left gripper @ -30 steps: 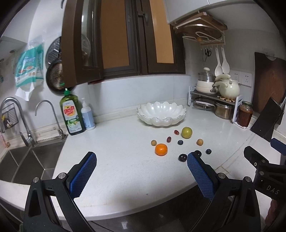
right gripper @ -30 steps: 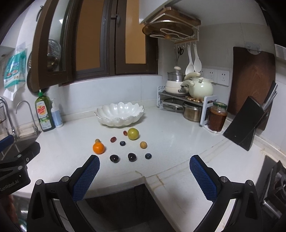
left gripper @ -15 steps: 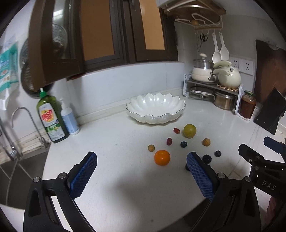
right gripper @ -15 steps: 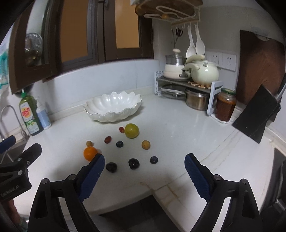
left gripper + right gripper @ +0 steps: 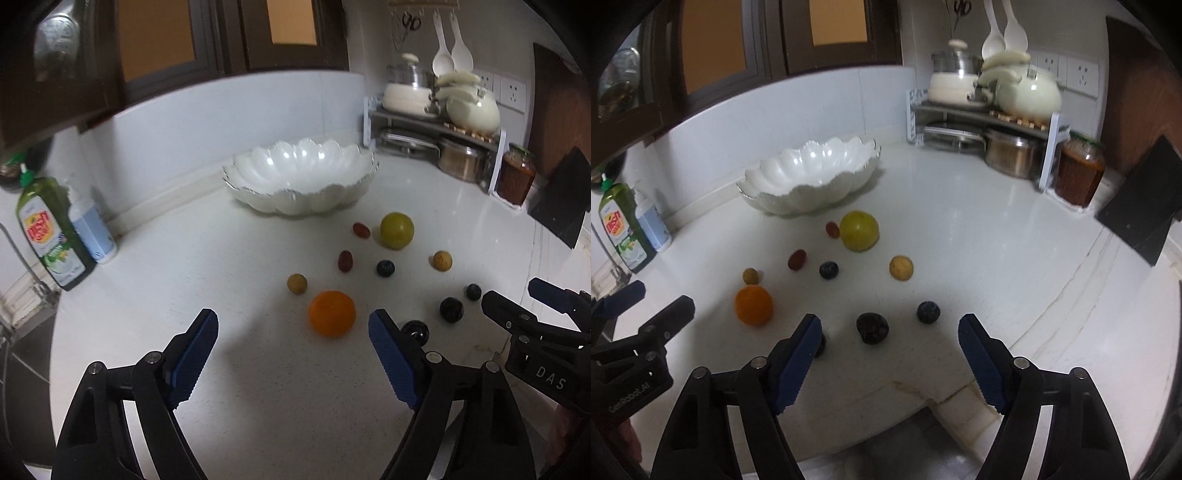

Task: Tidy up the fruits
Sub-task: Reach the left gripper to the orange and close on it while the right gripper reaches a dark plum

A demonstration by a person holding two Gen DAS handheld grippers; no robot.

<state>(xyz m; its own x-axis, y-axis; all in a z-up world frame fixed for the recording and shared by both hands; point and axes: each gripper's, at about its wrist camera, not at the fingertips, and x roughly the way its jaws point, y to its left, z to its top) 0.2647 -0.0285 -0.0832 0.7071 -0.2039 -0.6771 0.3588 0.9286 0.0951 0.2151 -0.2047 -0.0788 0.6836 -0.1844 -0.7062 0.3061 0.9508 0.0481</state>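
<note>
Several fruits lie loose on the white counter in front of an empty white scalloped bowl: an orange, a yellow-green round fruit, red cherry tomatoes, small tan fruits and dark berries. My left gripper is open and empty, just short of the orange. My right gripper is open and empty, just short of a dark berry.
Dish soap bottle and a white bottle stand at the left by the sink. A rack with pots and a kettle, a red jar and a black knife block stand at the right. The counter's front edge is close below.
Both grippers have moved forward and down toward the fruits, which now look larger and closer. Both stay open. No fruit has moved.
</note>
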